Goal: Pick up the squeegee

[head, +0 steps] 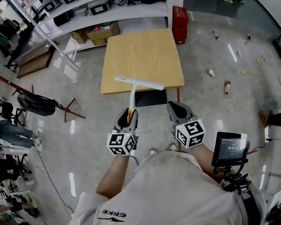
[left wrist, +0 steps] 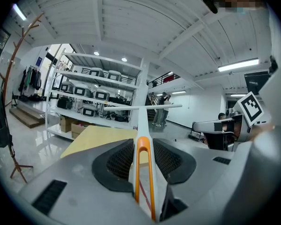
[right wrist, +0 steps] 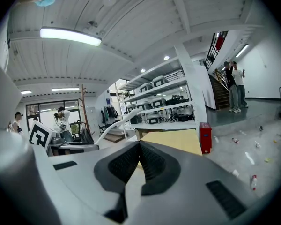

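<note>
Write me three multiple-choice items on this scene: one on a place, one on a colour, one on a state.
1. The squeegee is: A flat on the table; B in the left gripper; C on the floor.
2. Its handle strip is: A blue; B green; C orange.
3. The right gripper's fingers are: A closed, empty; B wide apart; C clamped on a cloth.
Answers: B, the handle sits between the left fingers; C, the strip shows orange; A, the fingers meet with nothing between.

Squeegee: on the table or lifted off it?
Lifted off. The left hand-held gripper grips the squeegee by its handle; the blade hangs in the air above the table.
</note>
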### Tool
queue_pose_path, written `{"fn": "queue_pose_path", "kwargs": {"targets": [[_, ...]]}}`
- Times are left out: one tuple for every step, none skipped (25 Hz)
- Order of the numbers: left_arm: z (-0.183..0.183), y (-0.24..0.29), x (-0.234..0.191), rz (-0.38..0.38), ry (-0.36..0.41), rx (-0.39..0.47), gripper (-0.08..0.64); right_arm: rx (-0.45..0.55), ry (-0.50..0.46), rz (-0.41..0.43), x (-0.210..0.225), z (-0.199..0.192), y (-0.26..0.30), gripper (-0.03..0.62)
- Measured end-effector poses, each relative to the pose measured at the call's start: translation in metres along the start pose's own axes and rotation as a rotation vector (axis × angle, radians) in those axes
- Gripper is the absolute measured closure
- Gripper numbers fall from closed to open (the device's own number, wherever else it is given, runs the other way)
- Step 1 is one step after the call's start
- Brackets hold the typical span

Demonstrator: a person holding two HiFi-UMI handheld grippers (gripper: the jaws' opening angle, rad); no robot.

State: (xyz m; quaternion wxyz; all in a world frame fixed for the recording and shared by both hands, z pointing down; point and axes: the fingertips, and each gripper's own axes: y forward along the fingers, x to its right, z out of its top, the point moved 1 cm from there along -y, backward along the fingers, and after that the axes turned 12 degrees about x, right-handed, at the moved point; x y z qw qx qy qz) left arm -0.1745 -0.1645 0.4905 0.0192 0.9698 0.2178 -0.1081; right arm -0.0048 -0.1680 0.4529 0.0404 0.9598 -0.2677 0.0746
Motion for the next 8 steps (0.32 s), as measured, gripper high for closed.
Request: {"fn": "queue_pose_path", "kwargs": {"targets": [[-0.0003,0.0010,0.0007,-0.002,0.001,-0.001,0.430,0.000,0.000,-0.001,0.0009,-0.0003,-0.0001,0.588],[-0.0007,0.0021,0.0014,-0.005,0.002,-0.002,0.430,0.000,0.000,-0.001,0.0020,-0.0008,-0.0001,0.589],[-0.0012,0.0031,0.0020,-0.007,0.003,-0.003,0.430,0.000,0.000,-0.001,0.0028,-0.0015,-0.0001,0.588],[-0.0016,0.0038,0.0025,-0.010,0.004,-0.003,0.430,0.000,0.000,-0.001,0.0032,-0.0025,0.0000,0.588],[-0.0017,0.0041,0.0028,-0.012,0.006,-0.003,0.430,-0.001,0.000,0.000,0.0033,-0.0035,0.0001,0.588],[-0.0015,0.0042,0.0029,-0.013,0.007,-0.002,0.430,-0.001,0.000,0.001,0.0031,-0.0043,0.0003,0.588],[-0.0014,0.0040,0.0029,-0.014,0.009,-0.001,0.430,-0.001,-0.001,0.003,0.0027,-0.0050,0.0005,0.588],[-0.0012,0.0038,0.0027,-0.014,0.010,-0.001,0.430,-0.001,-0.001,0.005,0.0022,-0.0056,0.0007,0.589]]}}
